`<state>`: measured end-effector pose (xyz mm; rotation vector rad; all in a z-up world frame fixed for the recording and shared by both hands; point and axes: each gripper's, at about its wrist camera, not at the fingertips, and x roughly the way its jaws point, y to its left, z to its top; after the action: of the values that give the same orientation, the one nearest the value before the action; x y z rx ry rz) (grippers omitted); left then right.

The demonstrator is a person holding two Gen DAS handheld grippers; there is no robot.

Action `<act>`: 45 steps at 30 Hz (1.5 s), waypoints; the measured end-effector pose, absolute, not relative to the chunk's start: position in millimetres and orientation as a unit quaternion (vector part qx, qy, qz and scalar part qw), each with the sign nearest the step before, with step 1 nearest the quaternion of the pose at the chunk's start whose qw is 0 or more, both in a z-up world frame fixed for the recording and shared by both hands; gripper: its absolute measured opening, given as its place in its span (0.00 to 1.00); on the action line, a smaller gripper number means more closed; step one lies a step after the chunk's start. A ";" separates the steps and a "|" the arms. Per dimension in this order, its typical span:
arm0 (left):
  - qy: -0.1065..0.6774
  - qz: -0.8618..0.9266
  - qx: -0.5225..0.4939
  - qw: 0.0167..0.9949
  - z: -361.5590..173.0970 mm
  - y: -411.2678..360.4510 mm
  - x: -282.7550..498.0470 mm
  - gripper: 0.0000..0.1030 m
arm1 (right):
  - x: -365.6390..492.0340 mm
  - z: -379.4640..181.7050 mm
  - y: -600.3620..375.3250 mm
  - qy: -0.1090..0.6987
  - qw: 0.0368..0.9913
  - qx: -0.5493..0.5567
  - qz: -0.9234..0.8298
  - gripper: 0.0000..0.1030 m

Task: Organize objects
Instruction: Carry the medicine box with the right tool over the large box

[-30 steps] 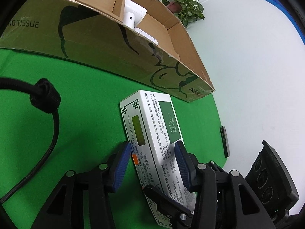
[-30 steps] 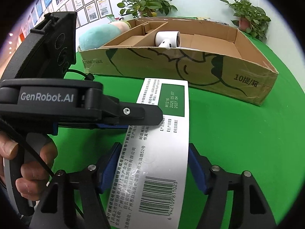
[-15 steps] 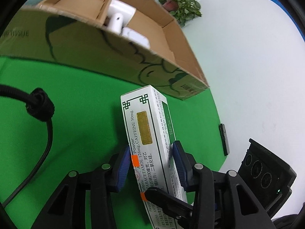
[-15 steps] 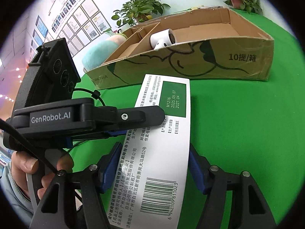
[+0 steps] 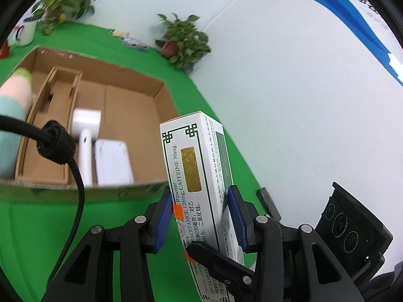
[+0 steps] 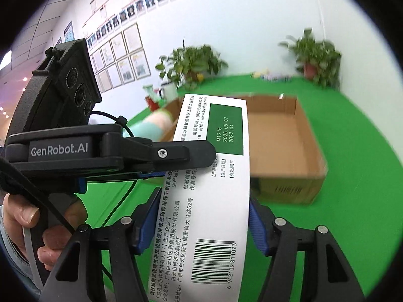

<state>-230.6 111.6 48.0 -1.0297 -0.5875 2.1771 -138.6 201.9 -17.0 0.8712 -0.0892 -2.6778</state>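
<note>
Between both grippers' pads, gripped the medicine box [image 5: 199, 176] crosswise, left gripper [image 5: 200, 216] and right gripper [image 6: 201, 219]; best kept level and lowered together beyond, into the cardboard box [image 5: 131, 115].

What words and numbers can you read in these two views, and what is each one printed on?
"GenRobot.AI": on the left gripper, side of its body.
"M1216", "2025.05.07", "2027.04": green panel on the medicine box.
"6 942109 811023": under the box's barcode.
"(020)86648048": box's top edge.
"Powder", "CAFFEINE 30mg.", "126mg": box's narrow face in the left wrist view.
Small Chinese print on the box and the print on the cardboard box are too blurred to read.
</note>
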 end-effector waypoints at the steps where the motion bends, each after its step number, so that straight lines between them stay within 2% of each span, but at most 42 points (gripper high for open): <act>1: -0.220 0.832 -0.387 0.331 55.1 114.3 -234.9 0.39 | -140.2 -9.8 202.8 -0.027 0.155 0.296 -0.942 0.60; 11: -0.198 0.835 -0.372 0.353 122.9 147.8 -291.6 0.39 | -184.0 21.4 218.2 -0.018 0.132 0.272 -0.953 0.60; 20: -0.197 0.831 -0.399 0.335 146.2 139.2 -357.4 0.39 | -245.1 36.3 225.2 -0.034 0.142 0.308 -0.940 0.60; 28: -0.200 0.812 -0.453 0.307 90.7 141.6 -419.5 0.39 | -291.2 2.9 236.0 -0.075 0.149 0.372 -0.913 0.60; 45: -0.218 0.759 -0.544 0.283 -57.2 137.4 -470.4 0.39 | -346.0 -92.7 246.8 -0.104 0.138 0.471 -0.865 0.60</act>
<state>-470.4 137.4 -57.2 -1.4560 -0.5838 2.0327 -346.0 246.8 -92.7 1.3607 -0.3011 -2.5019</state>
